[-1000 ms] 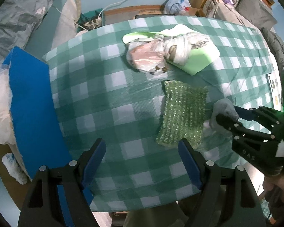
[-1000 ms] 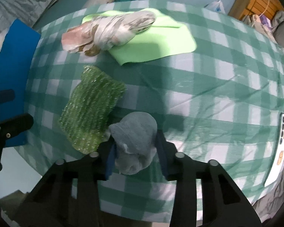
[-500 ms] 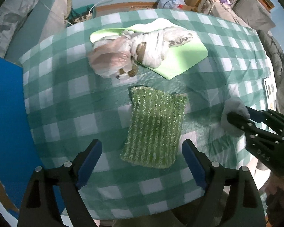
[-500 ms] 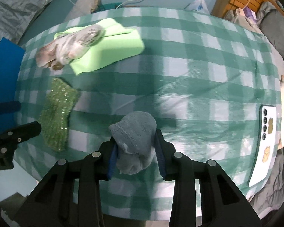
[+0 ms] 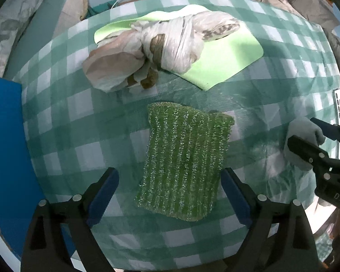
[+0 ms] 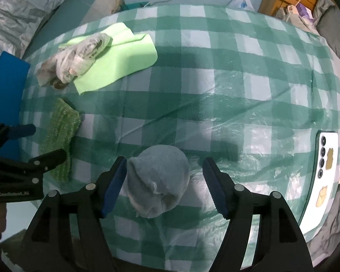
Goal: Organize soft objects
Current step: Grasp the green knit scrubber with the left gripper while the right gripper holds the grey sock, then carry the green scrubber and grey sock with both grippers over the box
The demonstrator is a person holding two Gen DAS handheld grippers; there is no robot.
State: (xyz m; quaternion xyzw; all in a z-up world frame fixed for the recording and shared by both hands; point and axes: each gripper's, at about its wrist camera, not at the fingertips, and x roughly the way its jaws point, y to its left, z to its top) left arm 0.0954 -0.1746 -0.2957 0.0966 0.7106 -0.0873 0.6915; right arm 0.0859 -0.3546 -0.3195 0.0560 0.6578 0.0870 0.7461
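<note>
Green and fuzzy, the knitted cloth [image 5: 183, 161] lies flat on the checked tablecloth [image 5: 63, 117]. It sits right between the two blue pads of the left gripper [image 5: 170, 195]. The pads stand on each side of it, near its lower end. Its right edge is just beside the right pad. There is a clear gap to the left pad. The jaws are opening and do not squeeze the cloth.

Over to the right, the grey sock ball [image 6: 158, 181] rests on the tablecloth too. It lies between the pads of the right gripper [image 6: 164, 185]. The left pad is just beside the ball, maybe brushing it. The right pad is apart from it. These jaws are opening as well, so the ball is let go.

Farther back on the table lies a light green foam sheet [image 5: 224, 61]. A knotted plastic bag [image 5: 151, 49] lies partly on top of it. A white phone [image 6: 324, 170] lies face down at the right edge of the table. A blue board [image 5: 4, 149] stands off the left side.
</note>
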